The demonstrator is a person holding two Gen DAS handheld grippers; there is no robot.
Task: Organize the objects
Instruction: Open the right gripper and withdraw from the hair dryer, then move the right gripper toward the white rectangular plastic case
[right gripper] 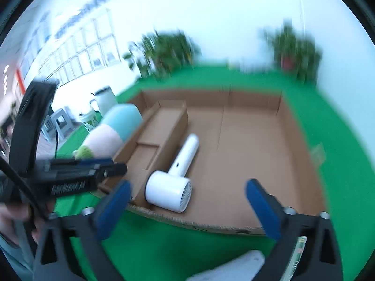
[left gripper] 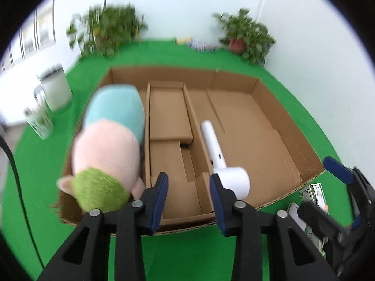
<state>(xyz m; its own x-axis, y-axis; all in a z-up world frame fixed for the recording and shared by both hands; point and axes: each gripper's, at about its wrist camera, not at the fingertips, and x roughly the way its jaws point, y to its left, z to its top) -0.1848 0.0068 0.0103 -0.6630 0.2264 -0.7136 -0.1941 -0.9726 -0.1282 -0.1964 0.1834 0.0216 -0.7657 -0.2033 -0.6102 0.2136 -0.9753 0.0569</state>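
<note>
**Ann:** Blue-padded left tongs (left gripper: 188, 185) fill the bottom of the left wrist view, their jaws parted a moderate way with nothing between them, poised over the near rim of the shallow brown cardboard box (left gripper: 290, 138).

**Ben:** And the right tongs (right gripper: 187, 196) gape wide, also empty, hovering at the box's near edge above the green felt worktop (right gripper: 164, 241).

**Ann:** Inside the box, the white plastic hair dryer (left gripper: 222, 159) lies on its side, barrel toward the near wall, handle pointing away.

**Ben:** It sits just right of the narrow cardboard divider tray (left gripper: 168, 117), on the box floor.

**Ann:** On the other side, the plush toy with pink body, pale blue end and green fuzzy head (left gripper: 110, 145) fills the left compartment, its head up over the near corner.

**Ben:** From the right wrist view that plush toy (right gripper: 110, 131) shows beyond the divider, partly hidden by the left tongs' black frame.

**Ann:** Outside the box, a clear drinking glass (left gripper: 39, 119) and a white cylindrical container (left gripper: 56, 89) stand on the worktop to the left.

**Ben:** Printed packets (left gripper: 314, 194) lie by the right near corner; two potted green plants (left gripper: 107, 28) line the far wall, blurred.
</note>
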